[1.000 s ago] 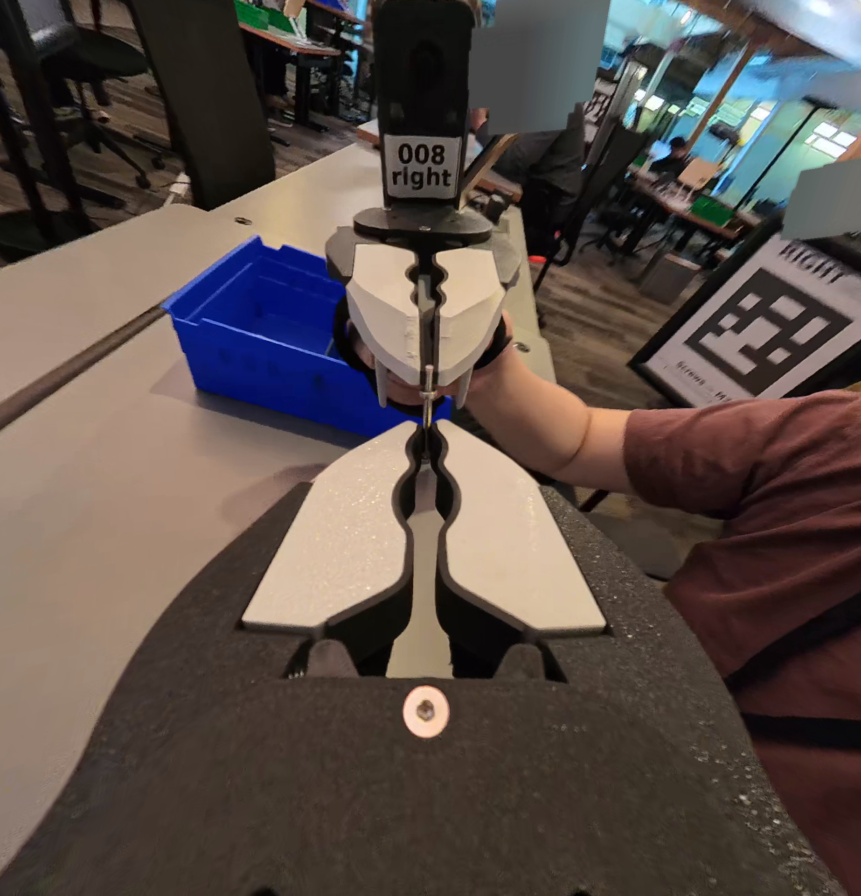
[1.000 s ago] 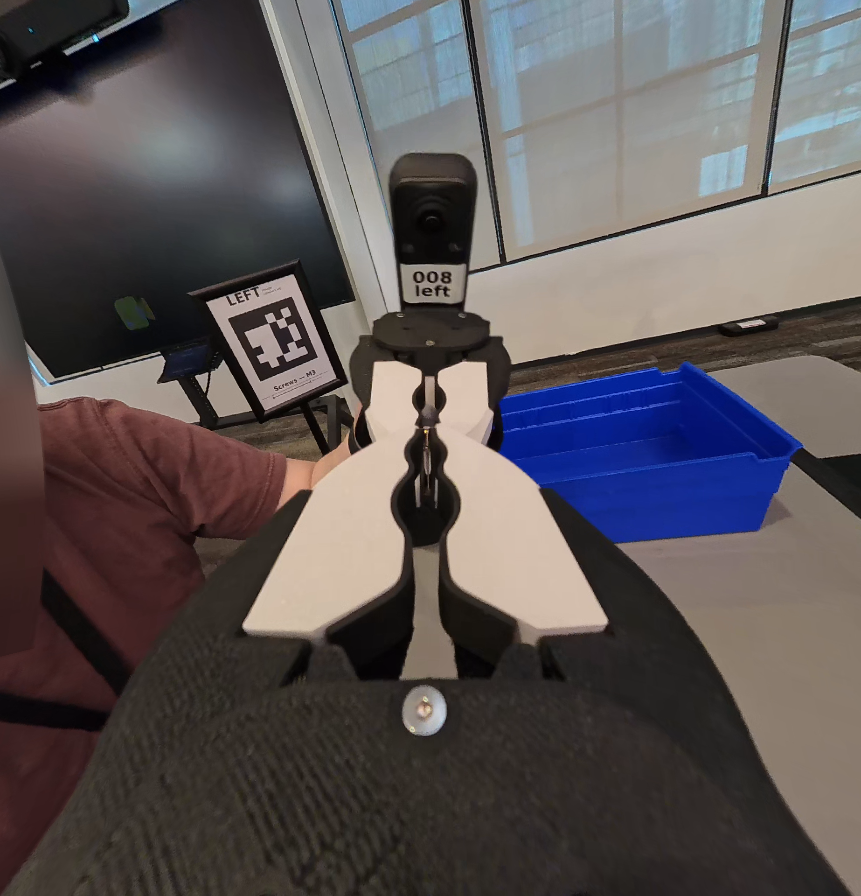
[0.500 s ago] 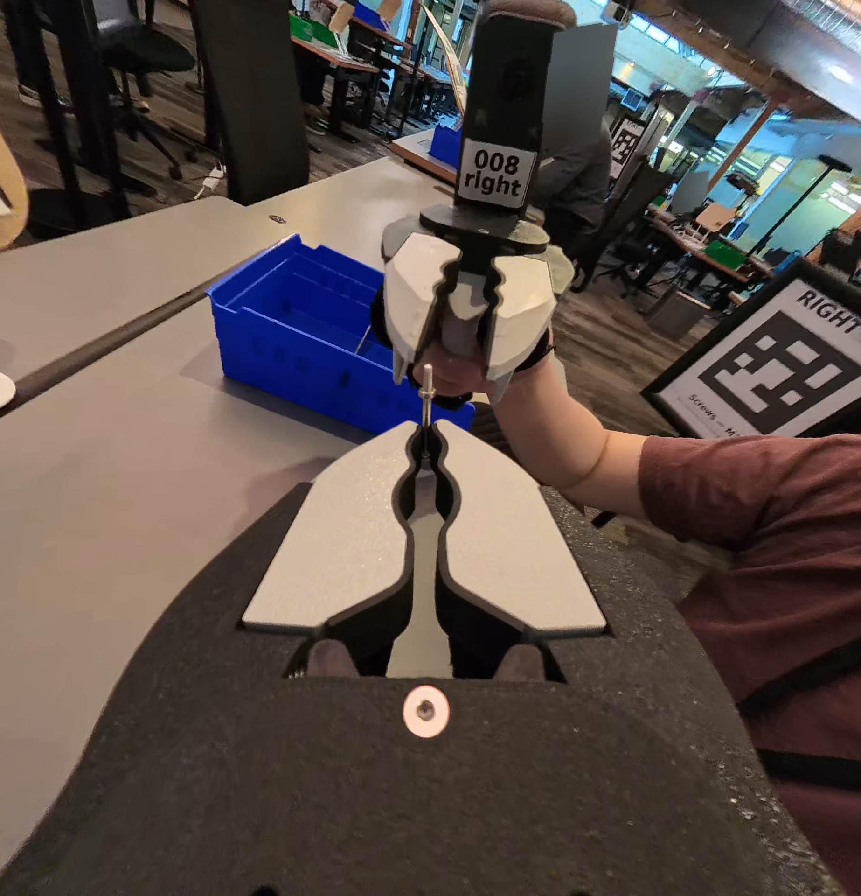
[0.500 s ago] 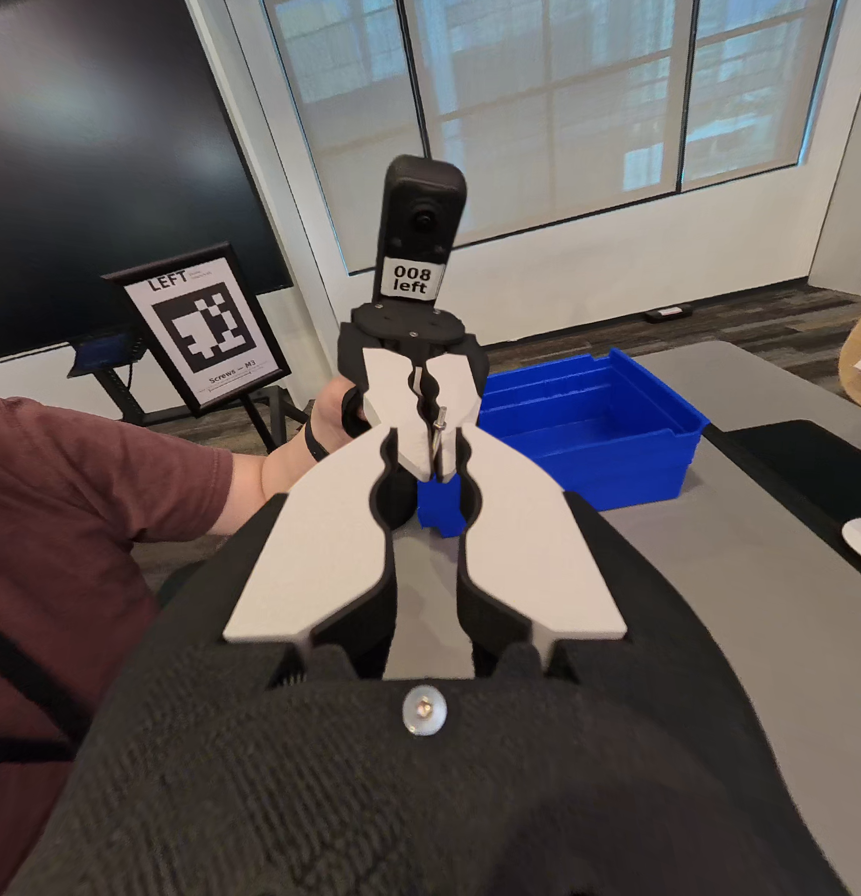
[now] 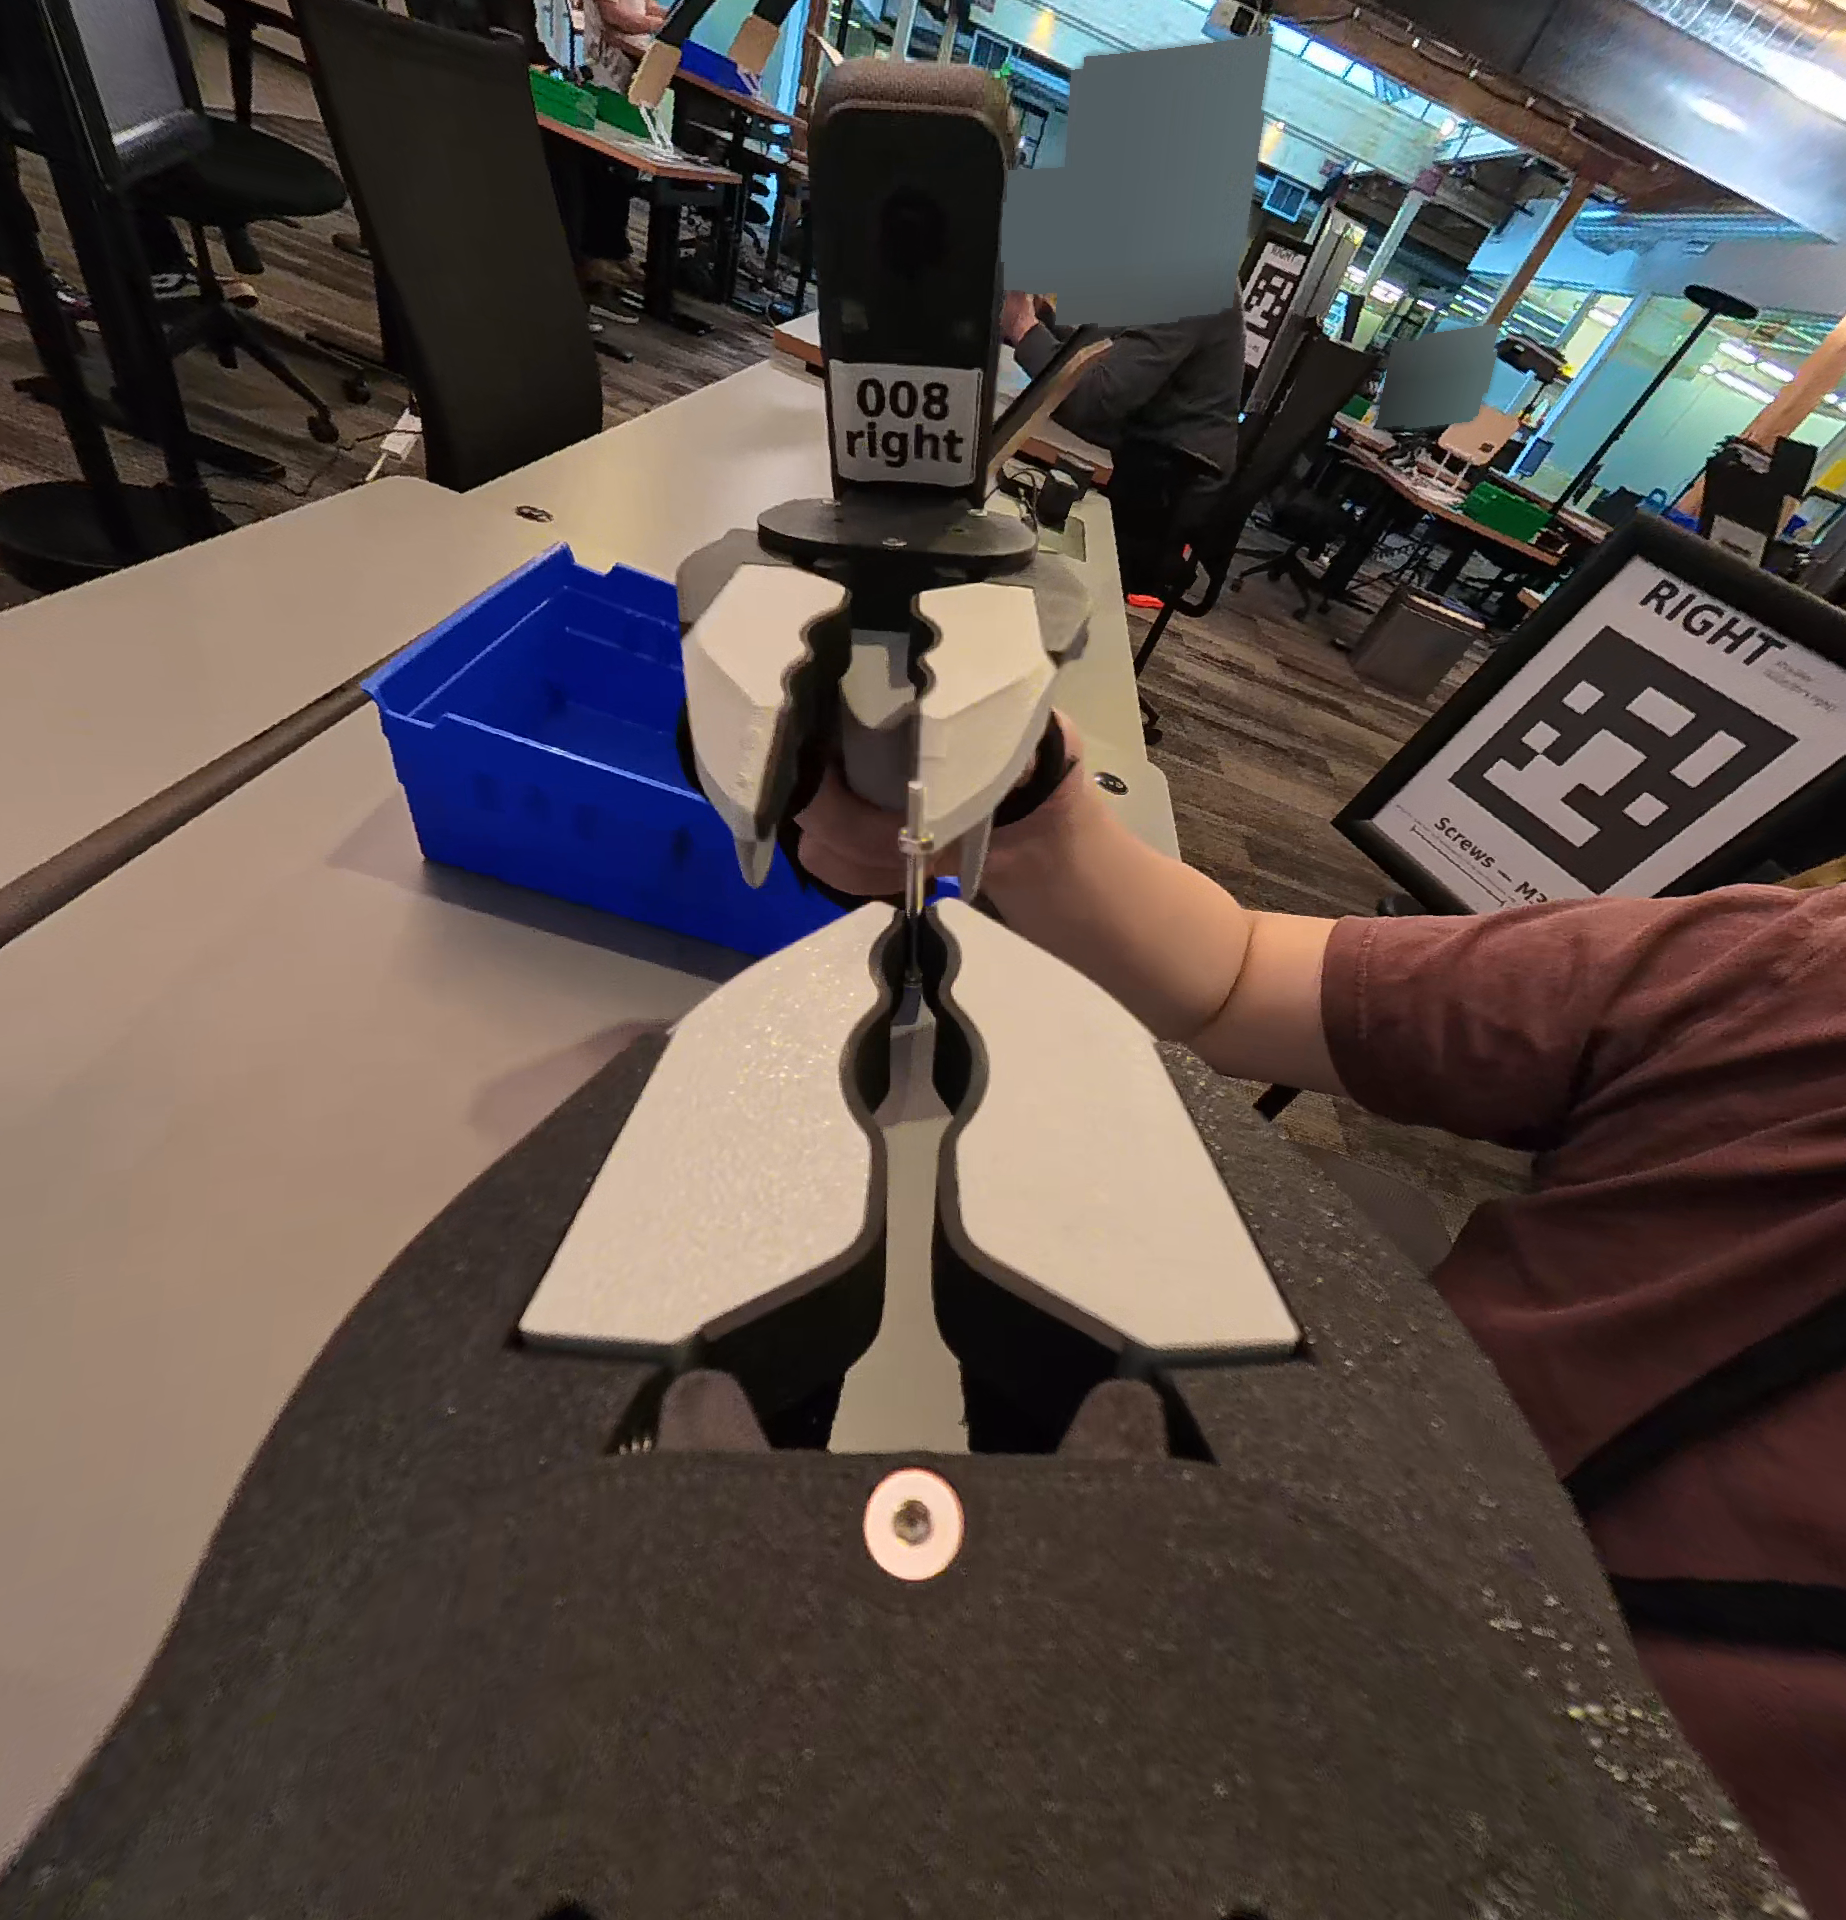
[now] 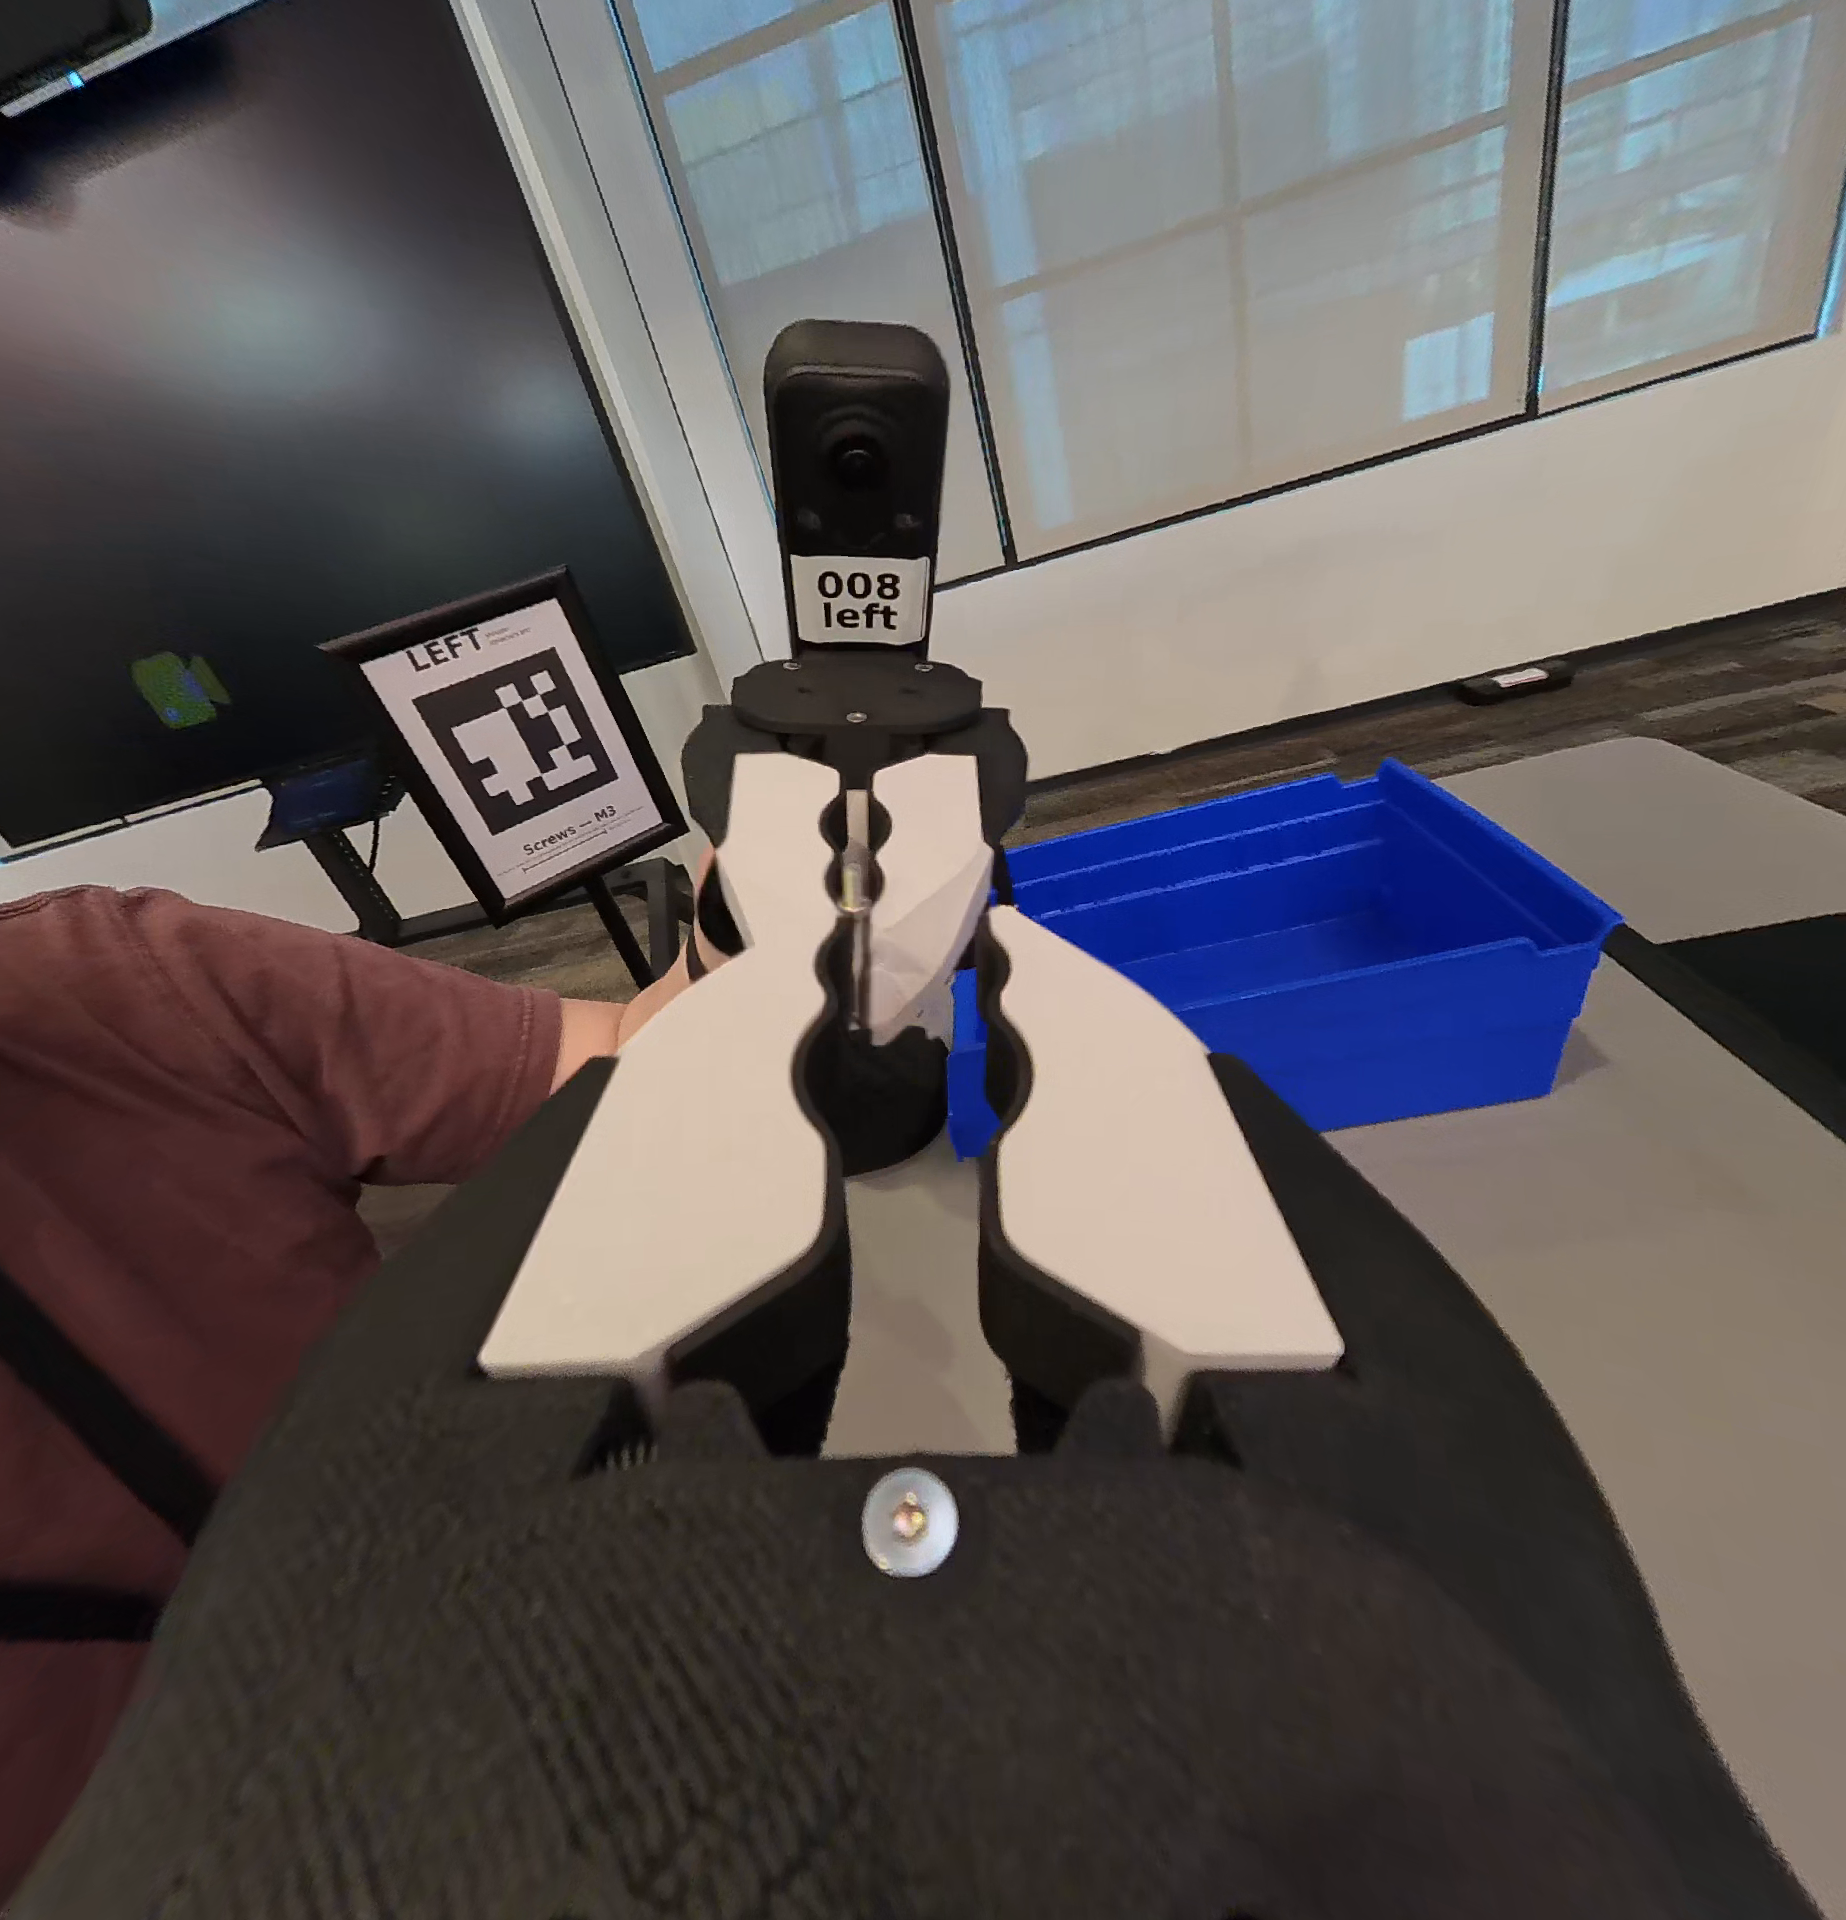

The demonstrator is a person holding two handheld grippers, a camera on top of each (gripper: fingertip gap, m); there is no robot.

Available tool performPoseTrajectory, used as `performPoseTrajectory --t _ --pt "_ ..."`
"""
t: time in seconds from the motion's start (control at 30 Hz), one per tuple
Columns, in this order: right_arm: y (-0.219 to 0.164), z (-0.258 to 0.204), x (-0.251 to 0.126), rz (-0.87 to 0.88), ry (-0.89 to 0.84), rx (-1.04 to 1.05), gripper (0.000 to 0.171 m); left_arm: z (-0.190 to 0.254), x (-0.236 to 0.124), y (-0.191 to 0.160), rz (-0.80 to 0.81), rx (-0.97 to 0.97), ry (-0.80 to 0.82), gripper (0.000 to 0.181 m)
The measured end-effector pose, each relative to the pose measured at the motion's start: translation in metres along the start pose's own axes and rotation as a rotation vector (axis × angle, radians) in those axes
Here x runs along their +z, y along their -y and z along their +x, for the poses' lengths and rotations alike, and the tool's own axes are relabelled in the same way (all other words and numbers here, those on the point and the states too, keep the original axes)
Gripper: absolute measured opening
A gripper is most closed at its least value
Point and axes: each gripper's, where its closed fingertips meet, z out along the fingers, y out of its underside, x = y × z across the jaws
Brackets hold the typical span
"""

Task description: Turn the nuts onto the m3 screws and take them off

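Note:
My left gripper (image 5: 908,923) is shut on a thin silver M3 screw (image 5: 914,852) that sticks out past its fingertips. A small nut (image 5: 914,837) sits partway along the shaft. My right gripper (image 5: 865,871) faces it from just beyond, open, with the screw's free end in front of one of its fingers. In the right wrist view my right gripper (image 6: 893,935) is open, and the screw (image 6: 849,891) shows in the gap between its tips. The left gripper (image 6: 872,1023) holds the screw there. Both grippers are above the grey table (image 5: 223,1039).
A blue plastic bin (image 5: 545,769) stands on the table behind the grippers and shows in the right wrist view (image 6: 1314,977). The person's arm (image 5: 1158,935) reaches in from the right. Framed marker signs stand off the table (image 5: 1625,758) (image 6: 529,748). Both grippers' tips are close together, under 4 cm apart.
The right gripper was shut on the screw's end, tip to tip with the left. It opened, swung aside, and now faces the left gripper square again, still open. The left kept hold of the screw.

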Motion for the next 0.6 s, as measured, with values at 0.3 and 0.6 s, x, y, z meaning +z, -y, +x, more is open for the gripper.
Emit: performPoseTrajectory --t 0.3,0.6 --pt "0.001 -0.014 0.007 0.019 0.076 0.003 0.023 0.006 0.005 -0.002 -0.013 0.008 -0.019 0.002" --pt "0.006 -0.008 -0.004 0.057 0.089 0.013 0.022 0.011 0.000 0.004 0.007 0.023 -0.018 0.002"
